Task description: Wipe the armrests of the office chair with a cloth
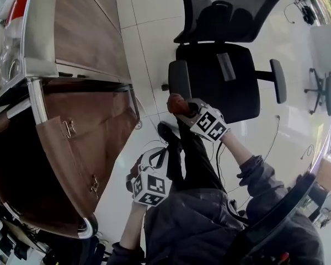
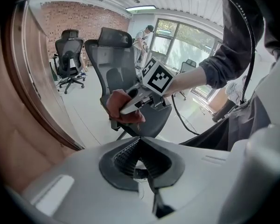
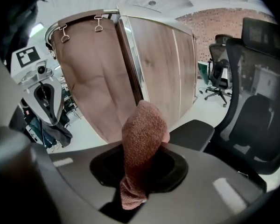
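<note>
One rust-brown, nubbly cloth (image 3: 142, 139) is pinched in my right gripper (image 1: 182, 107); my left gripper (image 2: 139, 143) is closed and empty; two black armrests (image 1: 179, 79).

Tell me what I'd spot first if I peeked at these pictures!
The fuzzy reddish-brown cloth jumps out, pinched in the right hand-held gripper right by the near end of the black padded armrest of the black mesh-backed office chair. On the left stands a big brown wooden cabinet. The left hand-held gripper waits nearer the person, shut on nothing.
</note>
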